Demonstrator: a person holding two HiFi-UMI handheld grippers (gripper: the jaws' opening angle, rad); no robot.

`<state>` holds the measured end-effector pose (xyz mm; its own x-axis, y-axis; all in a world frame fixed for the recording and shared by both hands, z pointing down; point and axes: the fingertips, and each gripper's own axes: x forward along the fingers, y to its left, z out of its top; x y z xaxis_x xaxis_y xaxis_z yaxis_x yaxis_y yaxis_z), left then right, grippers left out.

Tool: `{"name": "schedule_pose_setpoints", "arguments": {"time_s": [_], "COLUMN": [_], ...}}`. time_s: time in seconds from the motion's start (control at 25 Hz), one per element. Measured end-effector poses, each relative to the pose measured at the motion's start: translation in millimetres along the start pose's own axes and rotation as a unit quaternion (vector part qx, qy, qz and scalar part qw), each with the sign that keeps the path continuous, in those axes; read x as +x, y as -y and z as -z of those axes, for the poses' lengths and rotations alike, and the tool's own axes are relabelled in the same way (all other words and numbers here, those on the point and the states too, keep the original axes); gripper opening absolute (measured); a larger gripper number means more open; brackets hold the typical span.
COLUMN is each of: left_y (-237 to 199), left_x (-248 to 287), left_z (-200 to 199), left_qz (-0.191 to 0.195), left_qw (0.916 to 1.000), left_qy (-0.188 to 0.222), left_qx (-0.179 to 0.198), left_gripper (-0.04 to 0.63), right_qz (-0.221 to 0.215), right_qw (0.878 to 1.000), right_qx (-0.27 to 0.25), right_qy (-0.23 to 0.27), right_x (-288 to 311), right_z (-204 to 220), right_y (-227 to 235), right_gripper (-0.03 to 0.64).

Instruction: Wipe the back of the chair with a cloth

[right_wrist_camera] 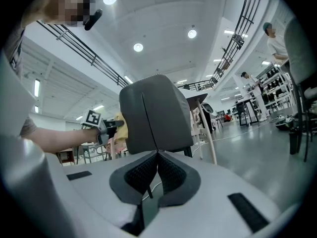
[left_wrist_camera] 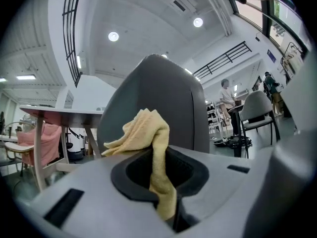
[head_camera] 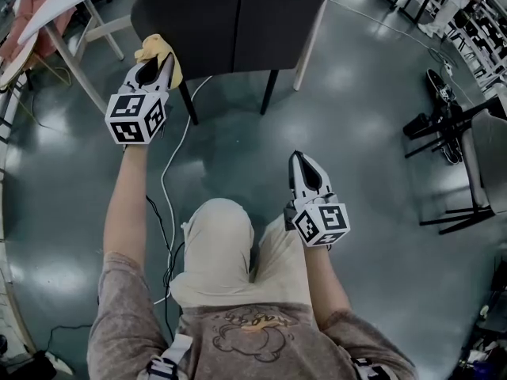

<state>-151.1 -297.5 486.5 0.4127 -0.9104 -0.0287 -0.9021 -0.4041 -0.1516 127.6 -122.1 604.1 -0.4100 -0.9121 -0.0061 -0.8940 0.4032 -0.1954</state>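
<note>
"Where's the cloth, then?"

"Up in the left gripper (head_camera: 156, 63). The crumpled yellow terry cloth (head_camera: 161, 51) is pinched between its jaws, with a loose bunch spilling out past the tips. It's held high, at the left edge of the dark grey padded chair back (head_camera: 234, 18). I'd say that's so the soft bunch meets the upholstery rather than the plastic."

"Is it on the chair?"

"From above it sits just beside the edge, maybe brushing it. I can't tell whether it touches. The left gripper view shows what the head view doesn't: a tail of cloth running down into the clamped jaws, and the grey shell rising right behind it."

"And the other hand?"

"The right gripper (head_camera: 299, 158) hangs low by the person's knee, well apart from the chair. Its jaws are pressed together on nothing. It's the spare hand, I'd guess, since one is enough for wiping."

"Does its camera add anything?"

"It shows the whole back upright with its centre seam, and the left arm reaching in from the side with the yellow at the edge. It also shows a slanted white leg (right_wrist_camera: 206, 133) close behind the chair, something to mind on a wide sweep. By my judgement the broad panel is all yet to be wiped."
</note>
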Motion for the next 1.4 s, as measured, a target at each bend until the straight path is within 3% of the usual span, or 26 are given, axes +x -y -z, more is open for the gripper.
{"name": "schedule_pose_setpoints", "arguments": {"time_s": [0.2, 0.64, 1.4], "left_y": [24.1, 99.4, 228.5], "left_x": [20.8, 75.1, 165.3], "left_z": [-4.6, -13.2, -6.5], "left_qz": [0.038, 0.123, 0.224], "left_qw": [0.9992, 0.9923, 0.9746], "left_qy": [0.001, 0.013, 0.011], "left_qx": [0.014, 0.006, 0.003], "left_gripper": [0.052, 0.052, 0.052], "right_qz": [0.003, 0.019, 0.068], "right_qw": [1.0, 1.0, 0.998], "right_qx": [-0.002, -0.008, -0.006], "right_qy": [-0.004, -0.009, -0.008], "right_x": [1.4, -3.0, -21.0], "right_z": [2.3, 7.1, 16.6], "right_y": [-2.8, -4.2, 17.4], "right_gripper": [0.025, 0.025, 0.025]}}
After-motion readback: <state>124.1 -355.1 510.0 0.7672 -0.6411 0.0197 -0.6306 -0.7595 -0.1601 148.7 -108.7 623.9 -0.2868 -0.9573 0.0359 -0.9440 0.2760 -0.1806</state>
